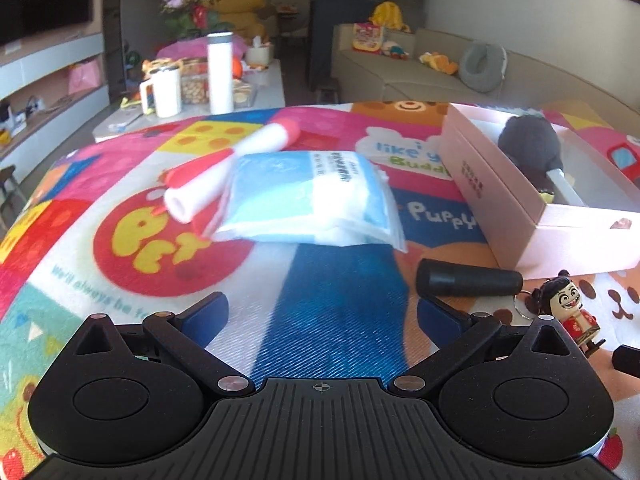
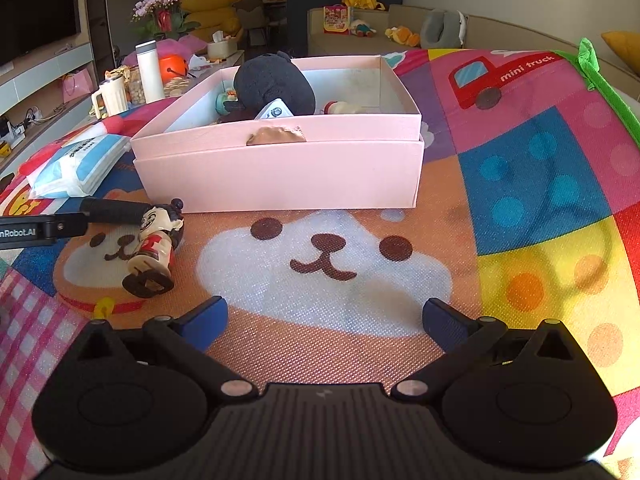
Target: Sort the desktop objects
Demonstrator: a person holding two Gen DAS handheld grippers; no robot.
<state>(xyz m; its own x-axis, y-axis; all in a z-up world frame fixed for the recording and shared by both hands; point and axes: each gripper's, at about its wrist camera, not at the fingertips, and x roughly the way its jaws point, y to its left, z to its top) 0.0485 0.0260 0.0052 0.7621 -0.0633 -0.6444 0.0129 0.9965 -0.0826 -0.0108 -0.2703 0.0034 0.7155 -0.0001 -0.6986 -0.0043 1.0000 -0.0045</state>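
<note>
Showing only rightward: box (image 2: pixel 280 168) interior.

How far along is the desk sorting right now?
Partly done. The pink box already holds a black plush and small items. Both the left gripper and right gripper are open and empty. Left out: tissue pack, lint roller, black cylinder, figurine.

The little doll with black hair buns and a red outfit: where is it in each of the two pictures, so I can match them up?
Left wrist view: the doll stands at the lower right edge, just right of the black cylinder.
Right wrist view: the doll lies at the left, on the mat, in front of the box's left corner.
Shared landmark: the pink box, just behind the doll in both views.
</note>
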